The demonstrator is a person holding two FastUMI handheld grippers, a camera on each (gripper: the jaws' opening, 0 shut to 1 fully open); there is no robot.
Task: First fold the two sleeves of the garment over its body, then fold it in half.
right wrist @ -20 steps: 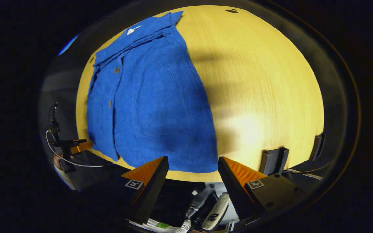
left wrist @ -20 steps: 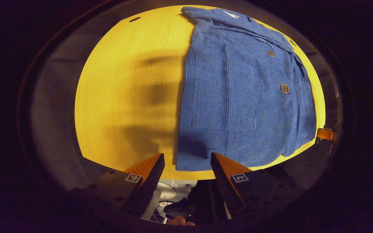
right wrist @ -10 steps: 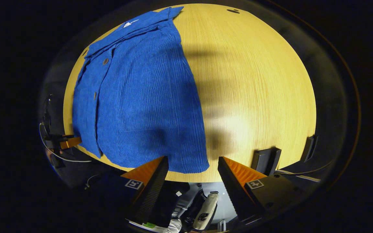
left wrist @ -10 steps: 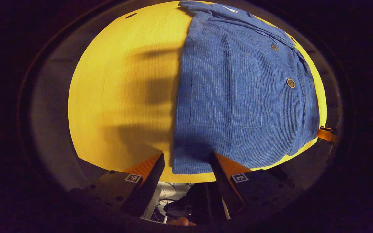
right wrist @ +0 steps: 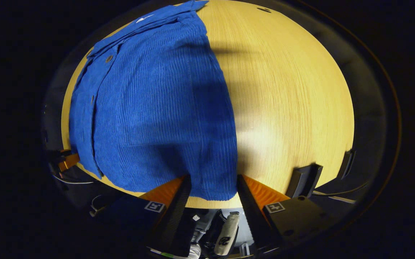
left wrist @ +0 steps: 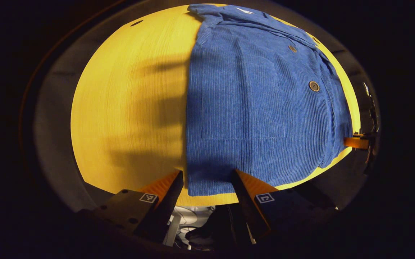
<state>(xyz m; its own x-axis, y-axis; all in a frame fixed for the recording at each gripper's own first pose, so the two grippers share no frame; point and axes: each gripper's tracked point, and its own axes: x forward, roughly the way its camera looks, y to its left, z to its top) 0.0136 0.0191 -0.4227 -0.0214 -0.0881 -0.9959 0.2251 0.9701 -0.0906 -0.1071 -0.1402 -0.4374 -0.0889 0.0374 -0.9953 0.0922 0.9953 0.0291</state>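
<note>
I see the blue corduroy garment (left wrist: 261, 108) lying flat on the counter (left wrist: 128, 115), sleeves apparently already folded in. My left hand-held gripper (left wrist: 207, 181) and right hand-held gripper (right wrist: 213, 185) are spread wide, each straddling a near hem corner.

A round wooden table (left wrist: 128, 108) with pale yellow grain fills the middle, lit from above (a bright patch glows near its front edge) and crossed by soft shadows. Beyond its rim the room is dark.
</note>
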